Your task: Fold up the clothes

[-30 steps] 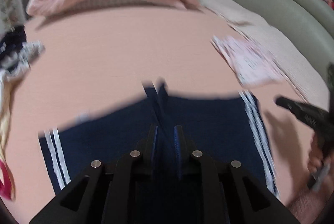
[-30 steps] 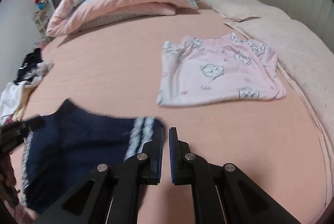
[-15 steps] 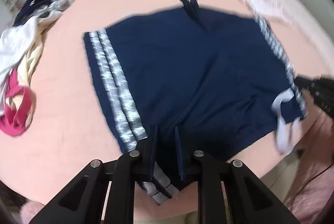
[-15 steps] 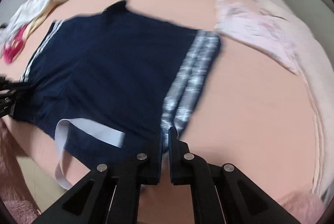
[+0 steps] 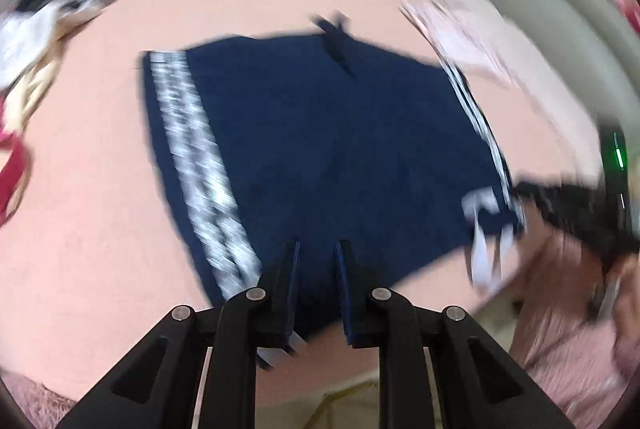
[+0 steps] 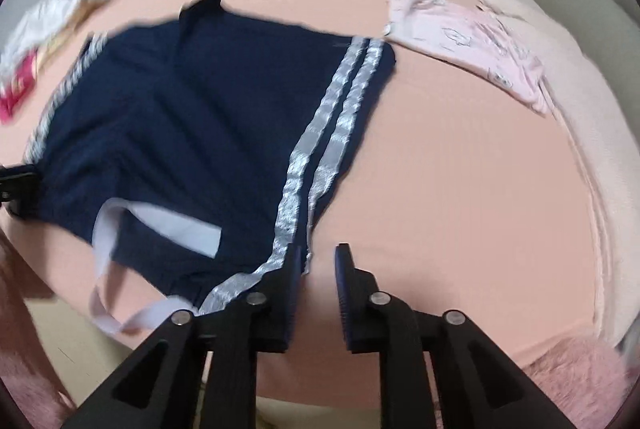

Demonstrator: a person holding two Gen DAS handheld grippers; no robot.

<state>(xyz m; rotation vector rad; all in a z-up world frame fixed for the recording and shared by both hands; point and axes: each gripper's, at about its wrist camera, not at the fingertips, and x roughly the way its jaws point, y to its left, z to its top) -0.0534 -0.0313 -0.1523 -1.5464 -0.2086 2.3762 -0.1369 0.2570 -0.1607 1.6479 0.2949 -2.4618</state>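
You get soft, even indoor light with no hard shadows or glare across the bed sheet (image 5: 100,189). Your left wrist view is smeared by motion: the navy shorts (image 5: 320,149) and the clothes pile (image 5: 44,25) at the sheet's far left corner streak badly. Your right wrist view is sharper, though the pink pyjamas (image 6: 472,33) blur. Both frames bulge fisheye-style, with dark corners.

Left black two-finger gripper (image 5: 316,249) pointing steeply down, jaws narrowly parted, right black two-finger gripper (image 6: 318,253) likewise, jaws just opening, nothing between.
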